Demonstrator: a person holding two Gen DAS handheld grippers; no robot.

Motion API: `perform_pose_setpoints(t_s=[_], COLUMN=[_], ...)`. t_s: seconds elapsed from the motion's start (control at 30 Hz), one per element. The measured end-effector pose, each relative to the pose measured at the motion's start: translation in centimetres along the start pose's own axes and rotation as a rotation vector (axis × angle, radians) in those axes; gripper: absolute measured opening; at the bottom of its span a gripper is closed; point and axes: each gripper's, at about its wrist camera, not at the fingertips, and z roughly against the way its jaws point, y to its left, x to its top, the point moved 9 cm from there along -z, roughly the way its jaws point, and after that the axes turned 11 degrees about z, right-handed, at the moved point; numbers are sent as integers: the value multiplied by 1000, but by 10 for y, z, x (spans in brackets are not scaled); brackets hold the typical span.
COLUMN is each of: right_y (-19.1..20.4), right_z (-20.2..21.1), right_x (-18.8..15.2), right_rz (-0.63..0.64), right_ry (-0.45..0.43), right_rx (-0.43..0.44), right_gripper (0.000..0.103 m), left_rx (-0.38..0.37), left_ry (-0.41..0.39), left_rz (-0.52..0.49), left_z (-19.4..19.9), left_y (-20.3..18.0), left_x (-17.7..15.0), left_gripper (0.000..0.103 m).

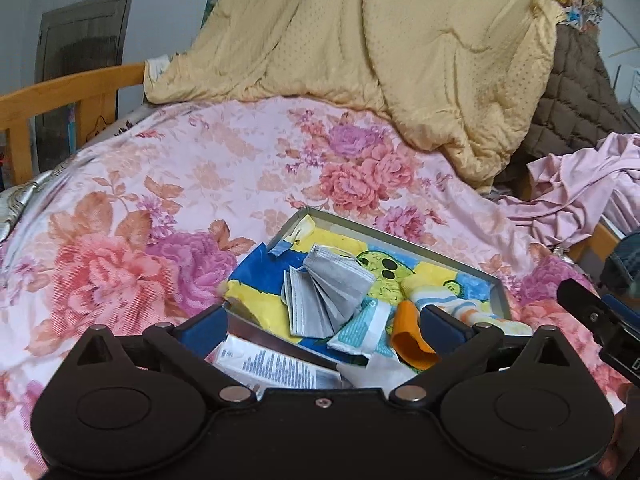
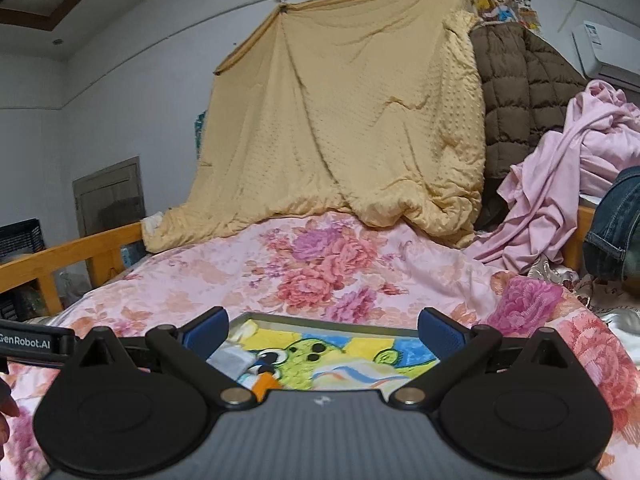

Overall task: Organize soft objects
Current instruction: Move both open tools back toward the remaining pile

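Note:
A shallow grey tray (image 1: 400,236) lies on the floral bedspread (image 1: 160,180). It is lined with a blue, yellow and green cartoon towel (image 1: 256,280). On the towel rest a fanned stack of grey face masks (image 1: 328,288), a teal and white tissue packet (image 1: 360,328), an orange piece (image 1: 408,340) and a striped sock (image 1: 452,300). A white printed packet (image 1: 272,364) sits at the tray's near edge. My left gripper (image 1: 324,328) hovers open over these, holding nothing. My right gripper (image 2: 323,332) is also open and empty above the tray (image 2: 320,320) and towel (image 2: 320,356).
A yellow quilt (image 1: 360,60) hangs at the back of the bed, with a brown quilted coat (image 1: 572,92) beside it. Crumpled pink clothing (image 1: 580,184) is piled at the right. A wooden bed rail (image 1: 60,96) runs along the left. Denim fabric (image 2: 616,220) shows at the right edge.

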Motion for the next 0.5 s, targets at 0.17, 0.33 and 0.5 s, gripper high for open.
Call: perform_pose_setpoints(t_s=[0.17, 0.33, 0.5], right_y=[23, 44, 64], right_z=[22, 43, 63], right_x=[-1, -2, -3], right_rz=[46, 63, 106], right_ry=[-8, -13, -23], right_rx=[21, 50, 64], right_gripper=[103, 103, 103], left_rx=[-17, -25, -25], left_ry=[-26, -36, -53], left_rz=[-21, -9, 21], left_z=[28, 53, 74], left_y=[7, 20, 37], left_x=[-9, -19, -30], left_gripper=[102, 102, 102])
